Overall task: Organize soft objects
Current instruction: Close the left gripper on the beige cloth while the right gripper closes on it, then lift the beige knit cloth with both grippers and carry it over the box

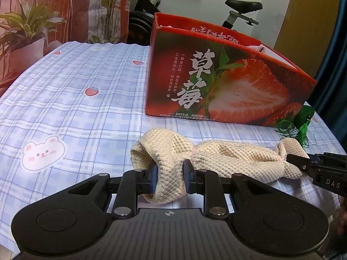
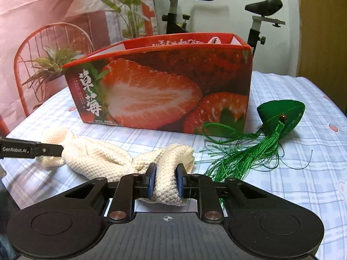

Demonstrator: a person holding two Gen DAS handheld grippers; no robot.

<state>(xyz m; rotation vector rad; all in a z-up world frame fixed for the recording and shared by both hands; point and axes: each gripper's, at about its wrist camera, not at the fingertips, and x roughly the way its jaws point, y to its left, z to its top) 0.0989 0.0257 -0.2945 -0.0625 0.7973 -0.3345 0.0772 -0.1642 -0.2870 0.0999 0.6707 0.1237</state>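
**A:** What have I got in the left gripper?

**B:** Its jaws are clamped narrow on the left end of the cream knitted cloth. The cloth lies bunched on the blue plaid sheet, near side of the strawberry box.

**A:** And on my right?

**B:** The right gripper pinches the other end of the same cloth, pads pressed in on a thick fold. From the left wrist view I see the right gripper coming in from the right edge, its tip against the cloth. From the right wrist view the left gripper enters from the left and meets the cloth's far-left end.

**A:** So the cloth spans between the two?

**B:** Yes, stretched loosely left to right, resting on the sheet. The box stands upright just beyond it, open at the top. Something pale pokes above its far rim; I can't tell what it is.

**A:** Anything else close by?

**B:** A green tasselled pouch sits to the right of the box, just beside its right corner. Its green threads spill toward me, near the cloth's right end. A potted plant stands far left, off the sheet.
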